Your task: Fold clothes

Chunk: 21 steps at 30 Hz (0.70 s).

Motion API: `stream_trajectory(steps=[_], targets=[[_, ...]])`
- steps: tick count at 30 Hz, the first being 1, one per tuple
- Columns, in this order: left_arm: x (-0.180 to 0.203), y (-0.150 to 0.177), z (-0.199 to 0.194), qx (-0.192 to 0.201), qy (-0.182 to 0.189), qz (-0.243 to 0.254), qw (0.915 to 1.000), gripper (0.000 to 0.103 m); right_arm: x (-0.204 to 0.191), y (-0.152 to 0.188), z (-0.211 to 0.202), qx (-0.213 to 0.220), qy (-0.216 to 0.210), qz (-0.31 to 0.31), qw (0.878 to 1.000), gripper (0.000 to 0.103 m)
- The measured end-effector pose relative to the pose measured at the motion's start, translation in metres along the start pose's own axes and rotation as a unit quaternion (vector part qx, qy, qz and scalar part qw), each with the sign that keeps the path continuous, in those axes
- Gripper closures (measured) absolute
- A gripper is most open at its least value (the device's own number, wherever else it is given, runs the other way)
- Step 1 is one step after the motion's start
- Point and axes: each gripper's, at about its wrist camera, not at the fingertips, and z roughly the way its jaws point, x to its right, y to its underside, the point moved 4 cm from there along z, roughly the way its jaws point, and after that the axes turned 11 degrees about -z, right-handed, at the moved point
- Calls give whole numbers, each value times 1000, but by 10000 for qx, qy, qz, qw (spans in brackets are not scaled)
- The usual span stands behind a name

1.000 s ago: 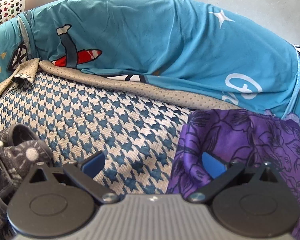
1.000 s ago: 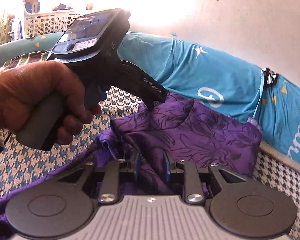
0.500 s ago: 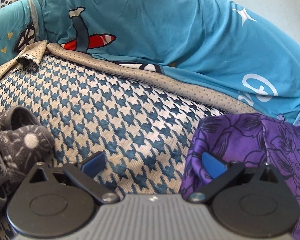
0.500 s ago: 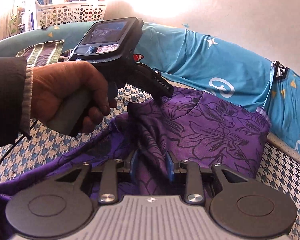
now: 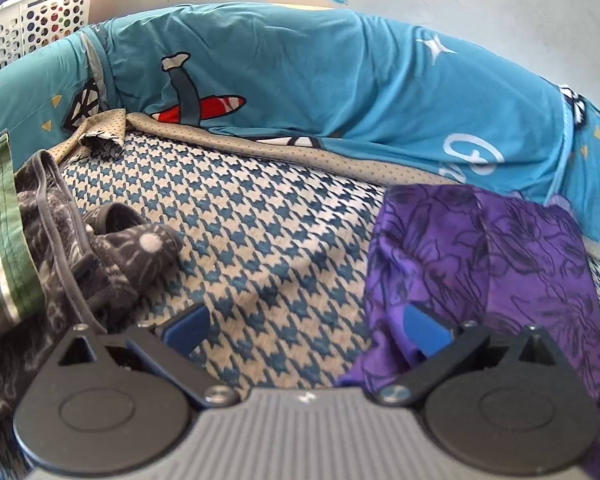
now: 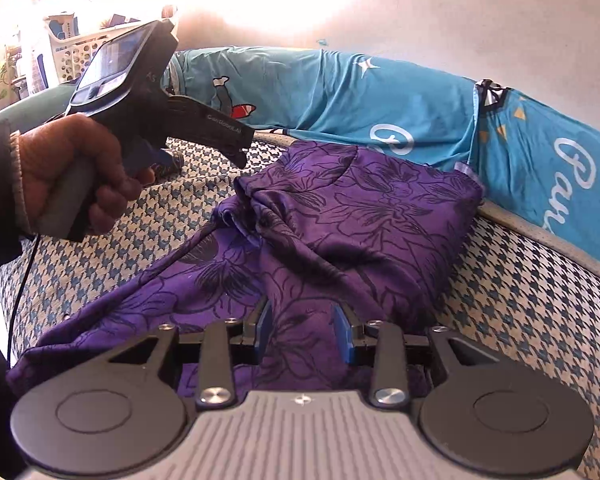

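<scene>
1. Purple top (image 6: 364,216) lies on the houndstooth bed (image 5: 260,240), partly folded, lower part still loose
2. R tongs (image 6: 305,334) just been opening, cloth between, not pinched
3. L tongs (image 5: 304,328) wide apart, empty
4. Dark clothes (image 5: 80,256) beside, unfolded

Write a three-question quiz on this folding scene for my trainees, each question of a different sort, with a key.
1. True or false: the purple floral garment lies on the houndstooth cover.
2. Which gripper has purple fabric between its fingers? A) left gripper B) right gripper C) neither
3. Fill in: the white basket in the left wrist view stands at the upper ____ of the picture.

Key: 1 true. 2 B; its jaws have just been opening, and the cloth sits loose between them. The left gripper's jaws stand wide over bare cover. 3 left.
</scene>
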Motion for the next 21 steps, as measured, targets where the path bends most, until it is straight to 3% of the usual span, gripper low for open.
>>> stream_trajectory(steps=[4,15,21], targets=[[8,25,-24,39,90,355,9993,0,5,11,-16,-47,277,196,9994,65],[-2,110,-64,-486,373,890,9941,0,35,58,-51,-383,941,1133,9883,65],[-7,154,-73,-808,296,915,9921,0,40,81,-58,-502,923,1682,9801,65]])
